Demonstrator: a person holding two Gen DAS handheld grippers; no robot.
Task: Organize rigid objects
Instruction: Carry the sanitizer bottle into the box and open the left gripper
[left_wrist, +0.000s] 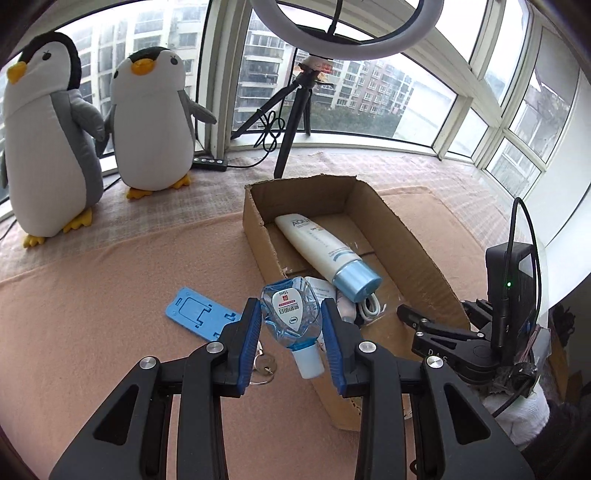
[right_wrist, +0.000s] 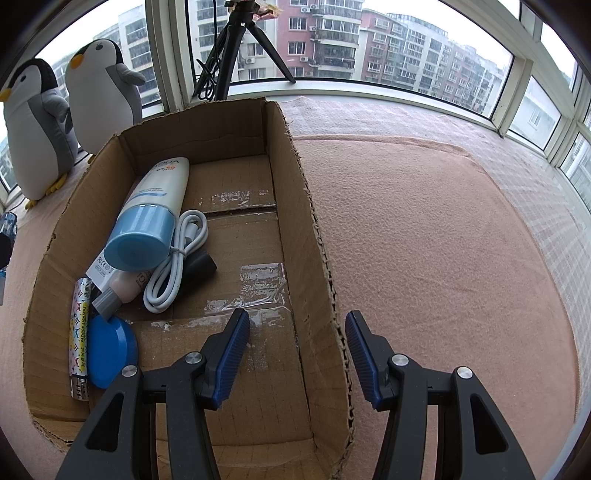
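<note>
My left gripper (left_wrist: 290, 305) is shut on a small clear bottle (left_wrist: 291, 317) of blue liquid, its pale blue cap pointing down, held above the near left corner of a cardboard box (left_wrist: 413, 251). The box (right_wrist: 295, 206) holds a white tube with a blue cap (right_wrist: 147, 218), a coiled white cable (right_wrist: 173, 266), a patterned lighter (right_wrist: 79, 332), a blue round lid (right_wrist: 110, 350) and a small pink bottle (right_wrist: 127, 286). My right gripper (right_wrist: 297, 317) is open and straddles the box's right wall. On the pink cloth lie a blue phone stand (left_wrist: 199, 314) and keys (left_wrist: 264, 365).
Two plush penguins (left_wrist: 147, 122) stand at the back left by the window. A ring light on a black tripod (left_wrist: 291, 122) stands behind the box, with a cable remote (left_wrist: 208, 163) beside it. The other gripper's body (left_wrist: 480, 332) sits right of the box. Pink cloth (right_wrist: 443, 258) stretches to the right.
</note>
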